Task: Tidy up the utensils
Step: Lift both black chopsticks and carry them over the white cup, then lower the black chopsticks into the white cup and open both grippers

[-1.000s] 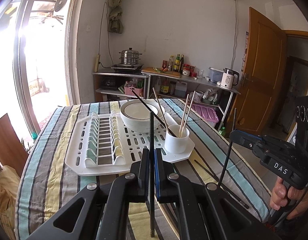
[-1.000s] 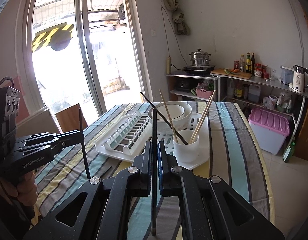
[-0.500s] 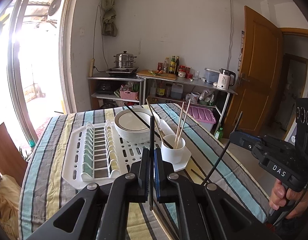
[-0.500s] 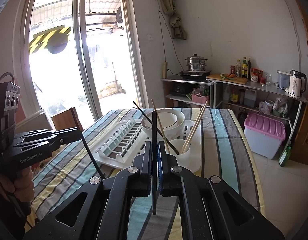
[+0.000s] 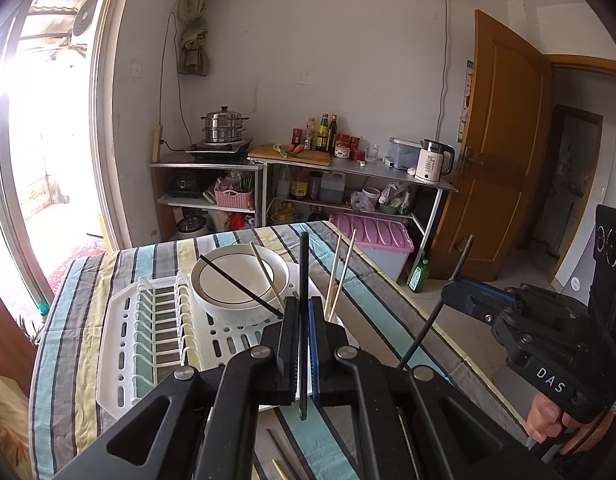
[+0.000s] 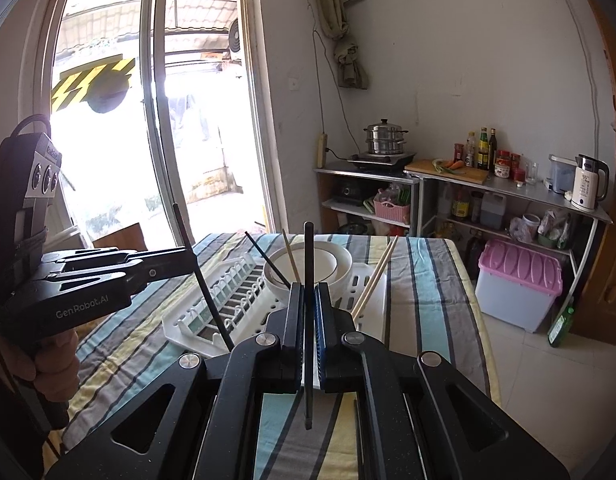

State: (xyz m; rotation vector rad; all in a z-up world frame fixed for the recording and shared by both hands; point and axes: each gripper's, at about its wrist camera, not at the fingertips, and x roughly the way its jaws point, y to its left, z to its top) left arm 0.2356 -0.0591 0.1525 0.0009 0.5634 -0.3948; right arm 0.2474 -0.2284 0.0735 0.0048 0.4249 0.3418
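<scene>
My left gripper (image 5: 303, 304) is shut on a black chopstick (image 5: 304, 264), held upright above the table. My right gripper (image 6: 308, 290) is shut on another black chopstick (image 6: 308, 252), also upright. Each gripper shows in the other's view: the right gripper (image 5: 452, 296) with its chopstick tilted, the left gripper (image 6: 192, 260) likewise. A white dish rack (image 5: 120, 344) lies on the striped tablecloth and holds a white bowl (image 5: 236, 280). Several wooden chopsticks (image 5: 340, 276) and a black one (image 5: 236, 284) stick up behind my left fingers; the cup that holds them is hidden.
More chopsticks (image 5: 282, 452) lie on the striped cloth near the front. The table edge (image 5: 428, 320) drops off on the right. Beyond stand metal shelves with a steamer pot (image 5: 224, 126), bottles, a kettle (image 5: 432, 160), and a pink-lidded bin (image 5: 372, 236).
Both grippers have risen and pulled back with their black chopsticks; the rack, bowl and cup sit lower in view. The right gripper's chopstick has tilted from upright.
</scene>
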